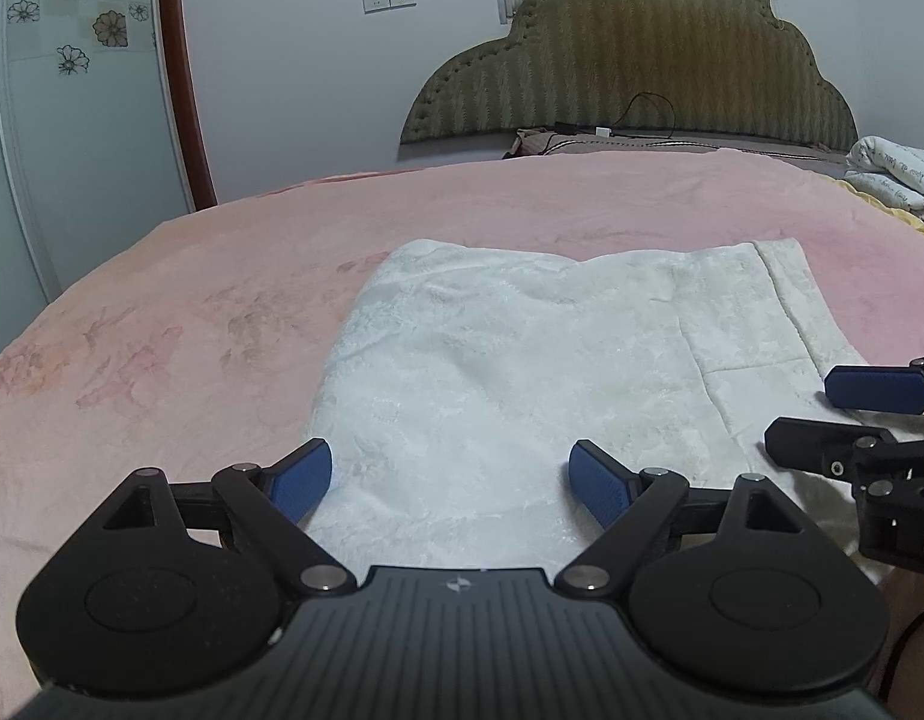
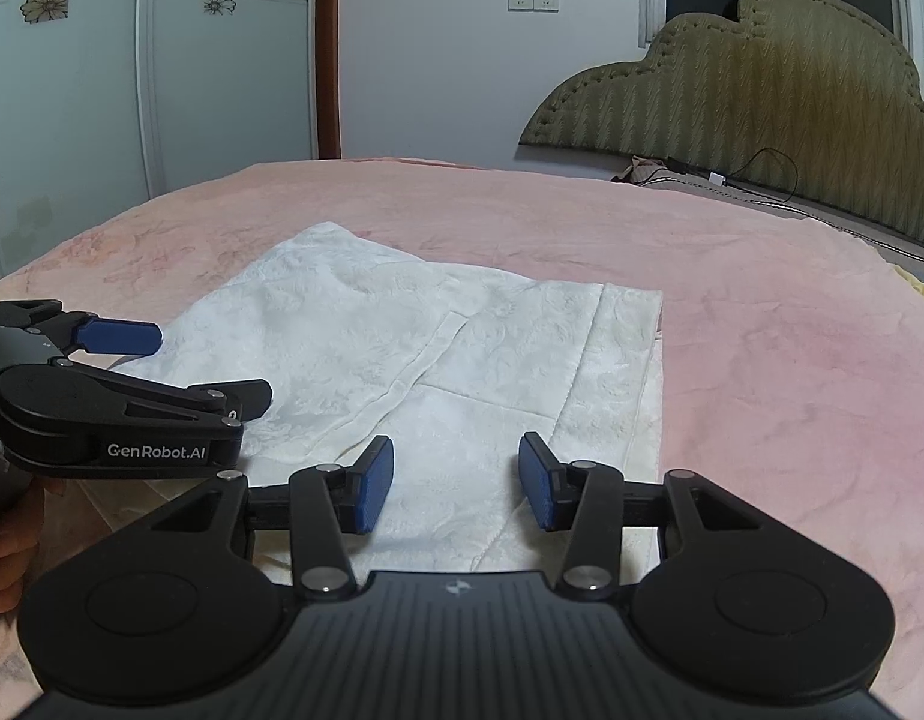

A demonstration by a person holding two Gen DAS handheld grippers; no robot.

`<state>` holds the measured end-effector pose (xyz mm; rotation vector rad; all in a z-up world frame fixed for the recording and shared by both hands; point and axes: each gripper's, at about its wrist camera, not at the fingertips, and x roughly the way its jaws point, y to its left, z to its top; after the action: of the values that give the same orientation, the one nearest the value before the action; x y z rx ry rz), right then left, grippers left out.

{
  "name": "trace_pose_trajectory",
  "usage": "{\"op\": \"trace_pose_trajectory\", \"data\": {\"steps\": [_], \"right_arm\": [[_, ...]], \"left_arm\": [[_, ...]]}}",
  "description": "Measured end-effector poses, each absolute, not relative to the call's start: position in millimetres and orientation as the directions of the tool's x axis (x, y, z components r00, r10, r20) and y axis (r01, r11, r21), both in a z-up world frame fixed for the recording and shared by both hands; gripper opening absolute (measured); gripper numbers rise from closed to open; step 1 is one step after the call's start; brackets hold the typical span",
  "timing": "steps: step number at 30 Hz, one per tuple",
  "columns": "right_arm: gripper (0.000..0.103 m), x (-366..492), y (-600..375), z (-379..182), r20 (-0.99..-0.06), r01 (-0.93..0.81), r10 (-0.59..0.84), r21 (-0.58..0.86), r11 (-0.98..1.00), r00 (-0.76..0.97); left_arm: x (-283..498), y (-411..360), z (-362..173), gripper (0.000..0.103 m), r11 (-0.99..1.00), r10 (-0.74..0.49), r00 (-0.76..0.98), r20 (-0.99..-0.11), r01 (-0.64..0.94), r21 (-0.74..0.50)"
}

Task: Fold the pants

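Your left gripper fills the lower frame, jaws spread wide and empty over the near edge of the folded white pants. Your right gripper stands partly open, holding nothing. Both pants layers lie flat, centre frame, on the pink bedspread.

Left tool: jaws spread wide, blue pads facing each other, nothing between them, tilted forward and down. Right tool: jaws about half apart, pads clear of contact, same downward tilt. The two sit side by side, close together, each visible at the other's edge. Fingers of the left hand wrap its handle.
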<state>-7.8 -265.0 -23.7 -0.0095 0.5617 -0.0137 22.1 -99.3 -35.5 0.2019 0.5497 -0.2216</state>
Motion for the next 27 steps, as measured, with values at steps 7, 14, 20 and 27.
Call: {"op": "trace_pose_trajectory", "data": {"steps": [7, 14, 20, 27], "right_arm": [[0.046, -8, -261, -25, -0.531, 0.005, -0.019, -0.027, 1.000, 0.847], [0.048, -10, -267, -31, -0.503, 0.009, -0.004, 0.008, 1.000, 0.864], [0.053, -11, -266, -38, -0.477, 0.005, -0.002, 0.004, 1.000, 0.879], [0.059, -10, -267, -38, -0.477, -0.008, 0.015, 0.017, 1.000, 0.879]], "left_arm": [[21, -99, -38, 0.093, 0.959, -0.146, 0.836, -0.529, 0.251, 0.131], [23, -96, -41, 0.098, 0.965, -0.144, 0.837, -0.528, 0.236, 0.112], [25, -94, -43, 0.100, 0.968, -0.146, 0.834, -0.533, 0.231, 0.095], [27, -89, -44, 0.103, 0.972, -0.155, 0.824, -0.545, 0.226, 0.065]]}}
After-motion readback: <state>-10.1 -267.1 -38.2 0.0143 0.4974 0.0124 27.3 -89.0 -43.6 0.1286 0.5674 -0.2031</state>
